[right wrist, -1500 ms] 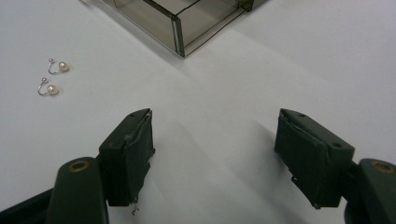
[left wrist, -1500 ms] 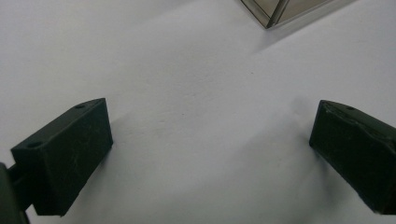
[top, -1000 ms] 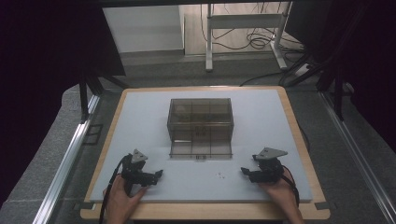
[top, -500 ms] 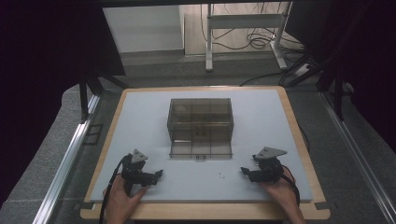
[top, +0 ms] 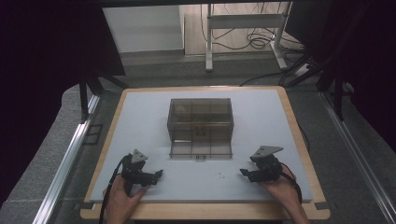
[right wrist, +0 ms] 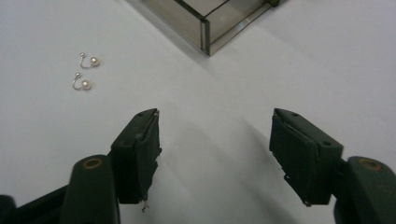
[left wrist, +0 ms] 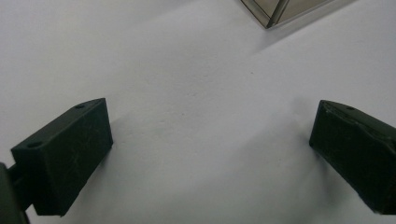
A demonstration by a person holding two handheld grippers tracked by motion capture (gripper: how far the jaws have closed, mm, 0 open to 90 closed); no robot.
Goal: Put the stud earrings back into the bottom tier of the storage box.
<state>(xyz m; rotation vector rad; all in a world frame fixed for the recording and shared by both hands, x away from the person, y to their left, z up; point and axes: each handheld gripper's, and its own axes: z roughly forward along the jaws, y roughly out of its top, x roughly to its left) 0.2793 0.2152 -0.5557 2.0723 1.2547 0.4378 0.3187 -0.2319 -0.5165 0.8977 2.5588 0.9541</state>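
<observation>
The right gripper point(top: 246, 173) is sitting low over the white table top point(top: 140, 121) near the front edge, jaws apart with nothing between them, and they've just been closing in a bit. In the right gripper view, two little pearl earrings point(right wrist: 85, 72) are lying side by side on the white surface, ahead of the jaws and off to the left, clear of both pads. They're showing up as tiny specks in the high view too, just beside the right gripper toward the middle of the table. The smoky clear organizer box point(top: 200, 126) is standing mid-table, its corner poking into the top of both gripper views. The left gripper point(top: 158, 174) is resting on the opposite side near the front edge, jaws spread wide over bare table, holding nothing. A hand is wrapping around each gripper from below.
</observation>
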